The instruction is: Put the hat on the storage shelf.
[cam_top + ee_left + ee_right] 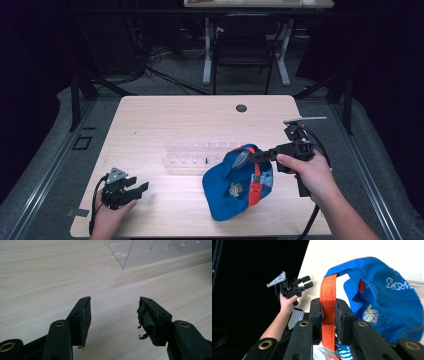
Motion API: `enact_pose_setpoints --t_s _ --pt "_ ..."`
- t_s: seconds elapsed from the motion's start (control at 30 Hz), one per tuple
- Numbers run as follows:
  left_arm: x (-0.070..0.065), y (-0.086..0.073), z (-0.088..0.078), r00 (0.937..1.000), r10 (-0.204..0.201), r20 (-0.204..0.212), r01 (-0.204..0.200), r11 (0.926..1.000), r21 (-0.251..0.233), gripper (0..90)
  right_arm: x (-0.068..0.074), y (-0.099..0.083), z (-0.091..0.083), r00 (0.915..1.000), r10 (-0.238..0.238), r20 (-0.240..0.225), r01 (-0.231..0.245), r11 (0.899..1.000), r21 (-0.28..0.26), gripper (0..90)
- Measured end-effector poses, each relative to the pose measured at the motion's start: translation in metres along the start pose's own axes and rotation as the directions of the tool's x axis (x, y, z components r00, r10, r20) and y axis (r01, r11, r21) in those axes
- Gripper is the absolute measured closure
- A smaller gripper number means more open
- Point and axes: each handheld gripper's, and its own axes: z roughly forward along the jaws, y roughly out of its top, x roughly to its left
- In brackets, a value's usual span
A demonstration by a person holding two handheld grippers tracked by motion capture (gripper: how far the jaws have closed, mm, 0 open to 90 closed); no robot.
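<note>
The right gripper (328,312) is clamped on the orange strap (328,297) of a blue cap (384,307), its black jaws pressed flat against the strap from both sides. In the high view the right gripper (256,156) holds the cap (239,182) by its upper edge, so the cap hangs tilted with its lower part near or on the desk (165,120), toward the front right area. The cap is bright blue with orange trim along the rim, a small yellowish emblem inside, and a blue-and-white patterned patch near the strap's buckle. White script is stitched on the crown; it appears upside down and cannot be read.

Just behind the cap stands a clear plastic rack (192,153) with a row of small pegs. The left gripper (131,190) rests low near the front left corner of the desk, well apart from the cap, its jaws standing wide with nothing between them; in the left gripper view worn padding shows on the pads (147,320). The desk's middle and back lie open, with a small dark round fitting (241,108) near the back edge.
</note>
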Motion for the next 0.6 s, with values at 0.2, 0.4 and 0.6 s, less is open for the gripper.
enact_pose_setpoints --t_s 0.2,0.4,0.6 --pt "0.000 0.000 0.000 1.0000 0.000 0.001 0.000 1.0000 0.001 44.3 0.012 0.006 -0.001 0.9996 0.000 -0.027 0.000 1.000 0.005 77.3" --pt "0.000 0.000 0.000 1.0000 -0.001 0.001 0.001 1.0000 -0.001 44.3 0.021 0.012 0.000 0.9992 -0.004 -0.039 0.005 1.000 0.010 77.3" --pt "0.000 0.000 0.000 1.0000 -0.001 0.000 0.001 1.0000 0.002 44.3 0.027 0.016 -0.003 0.9993 -0.012 -0.036 0.012 1.000 0.000 77.3"
